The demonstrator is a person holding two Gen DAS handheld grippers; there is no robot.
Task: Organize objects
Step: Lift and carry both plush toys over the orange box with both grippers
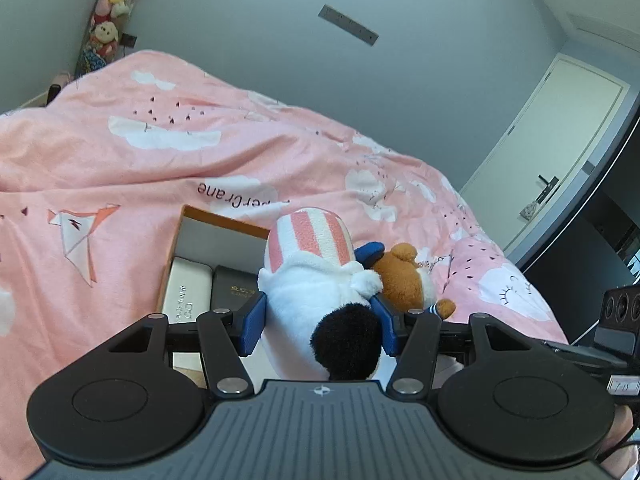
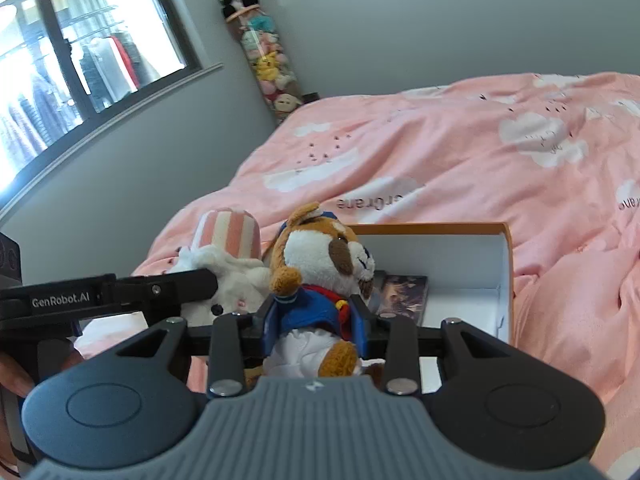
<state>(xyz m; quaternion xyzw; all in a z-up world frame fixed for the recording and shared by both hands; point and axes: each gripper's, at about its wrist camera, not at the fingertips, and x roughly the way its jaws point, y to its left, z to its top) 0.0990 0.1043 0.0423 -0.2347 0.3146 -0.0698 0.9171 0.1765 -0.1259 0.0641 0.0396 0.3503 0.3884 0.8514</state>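
Toys are clamped above the orange box: white plush by left gripper, brown dog by right gripper.

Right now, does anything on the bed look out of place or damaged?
Nothing looks damaged or spilled. The white plush and the brown dog plush are each clamped in a gripper's jaws over the orange box; the bedcover is rumpled.

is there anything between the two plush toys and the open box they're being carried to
Nothing visible blocks the way. The white plush in the left gripper and the brown dog plush in the right gripper hang right at the orange box. Its open top is unobstructed, though cases already cover part of the floor.
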